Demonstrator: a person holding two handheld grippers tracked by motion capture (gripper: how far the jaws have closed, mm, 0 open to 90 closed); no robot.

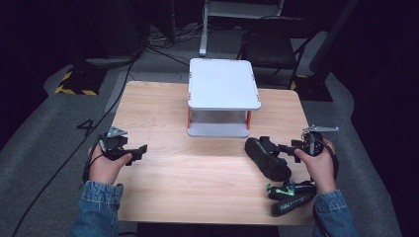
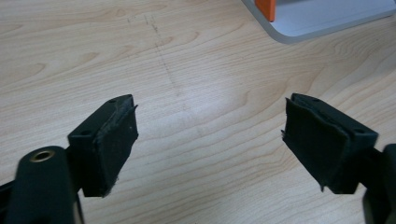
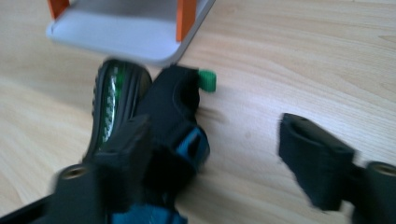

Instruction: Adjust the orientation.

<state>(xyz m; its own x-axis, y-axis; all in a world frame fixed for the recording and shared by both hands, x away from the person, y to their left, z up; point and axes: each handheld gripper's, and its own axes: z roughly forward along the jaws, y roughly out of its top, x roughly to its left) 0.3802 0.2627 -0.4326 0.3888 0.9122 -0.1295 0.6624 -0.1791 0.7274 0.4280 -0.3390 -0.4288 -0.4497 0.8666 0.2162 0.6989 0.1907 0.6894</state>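
Denim sleeves (image 1: pixel 96 197) are leaning in over the wooden table (image 1: pixel 197 173), facing the white two-tier shelf (image 1: pixel 222 96). Both grippers are gaping empty: left gripper (image 2: pixel 210 140) idling over bare wood, right gripper (image 3: pixel 212 154) straddling a black-and-green shoe (image 3: pixel 140 116), apparently about to grasp it; its mate (image 1: pixel 291 196) is lying nearer.

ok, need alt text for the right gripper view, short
The right claw, jaws open, hovers over a wooden table with its left jaw in front of a black sandal lying on its side, green-patterned sole showing. Beyond the sandal stands a white shelf with orange posts.
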